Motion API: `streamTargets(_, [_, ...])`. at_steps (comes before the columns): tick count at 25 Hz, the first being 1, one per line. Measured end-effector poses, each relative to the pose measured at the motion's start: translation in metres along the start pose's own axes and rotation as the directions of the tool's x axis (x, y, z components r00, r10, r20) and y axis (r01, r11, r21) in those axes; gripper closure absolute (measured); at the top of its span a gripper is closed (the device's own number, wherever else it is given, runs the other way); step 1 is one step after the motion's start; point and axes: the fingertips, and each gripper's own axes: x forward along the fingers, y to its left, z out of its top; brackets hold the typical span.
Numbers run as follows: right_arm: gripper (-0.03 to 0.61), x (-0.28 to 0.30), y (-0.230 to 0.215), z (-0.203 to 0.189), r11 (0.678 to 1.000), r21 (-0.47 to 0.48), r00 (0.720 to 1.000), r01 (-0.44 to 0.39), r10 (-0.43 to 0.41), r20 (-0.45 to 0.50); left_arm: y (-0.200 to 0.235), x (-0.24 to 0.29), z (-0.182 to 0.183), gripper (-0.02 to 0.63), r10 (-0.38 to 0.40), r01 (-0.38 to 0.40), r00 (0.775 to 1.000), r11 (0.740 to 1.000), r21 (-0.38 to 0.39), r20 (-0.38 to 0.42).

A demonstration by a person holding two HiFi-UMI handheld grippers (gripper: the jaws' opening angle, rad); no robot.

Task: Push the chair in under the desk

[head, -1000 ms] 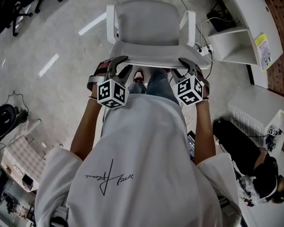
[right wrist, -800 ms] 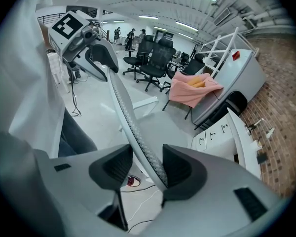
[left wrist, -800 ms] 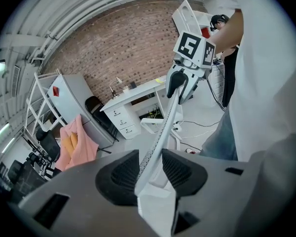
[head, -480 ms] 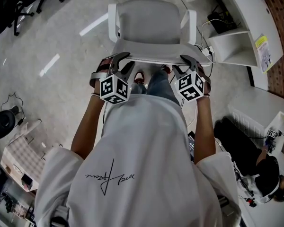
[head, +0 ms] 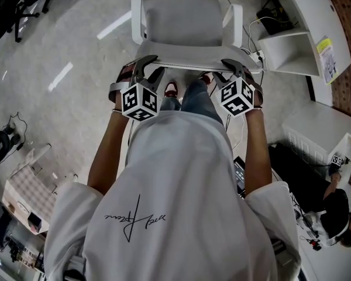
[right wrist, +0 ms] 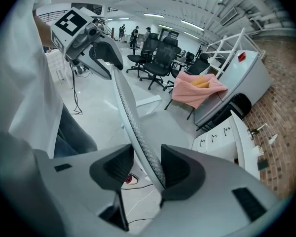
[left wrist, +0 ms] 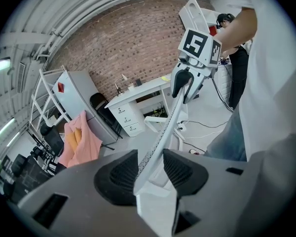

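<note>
1. Chair (head: 184,22) stands on the floor beside the white counter (head: 316,16), not under it.
2. Left gripper (head: 158,64), jaws just opening, loosely straddles the backrest (head: 190,60) rim, far from the counter.
3. Right gripper (head: 220,69), wide but just closing, straddles the rim nearer the counter.

Reaching toward 12 o'clock with both arms, just easing the left gripper (head: 154,65) wider and narrowing the right gripper (head: 221,69), neither clamped, astride the chair back rim (head: 187,64).

Looking smooth, matt white plastic at the chair (head: 184,19) frame, fine perforated mesh along its back edge (greyish); gleaming glossy across the floor (head: 64,116); hanging as soft pink cloth (left wrist: 81,142); showing rough brick on the wall (left wrist: 138,48).
</note>
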Motion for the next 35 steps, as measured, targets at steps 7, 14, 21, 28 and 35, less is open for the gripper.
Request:
streamTargets(7, [0.397, 0.001, -0.006, 0.0, 1.0, -0.026, 1.0, 0.018, -0.018, 0.001, 0.005, 0.005, 0.003, 0.453, 0.0, 0.0, 1.0, 1.0, -0.002, -0.006])
streamTargets(14, [0.402, 0.004, -0.018, -0.002, 0.999, -0.033, 1.0, 0.013, -0.013, 0.005, 0.014, 0.017, 0.01, 0.451, 0.007, -0.007, 1.0, 1.0, 0.003, -0.014])
streamTargets(21, [0.405, 0.006, -0.025, -0.001, 1.0, -0.024, 1.0, 0.012, -0.012, 0.004, 0.022, 0.024, 0.014, 0.449, 0.009, -0.009, 1.0, 1.0, 0.011, -0.015])
streamTargets(28, [0.407, 0.009, -0.034, -0.003, 1.0, -0.008, 1.0, 0.017, -0.017, 0.004, 0.03, 0.035, 0.019, 0.445, 0.005, -0.005, 1.0, 1.0, 0.015, -0.02])
streamTargets(35, [0.411, 0.012, -0.043, -0.002, 1.0, 0.004, 1.0, 0.02, -0.02, 0.006, 0.042, 0.045, 0.023, 0.442, -0.001, 0.002, 1.0, 1.0, 0.024, -0.026])
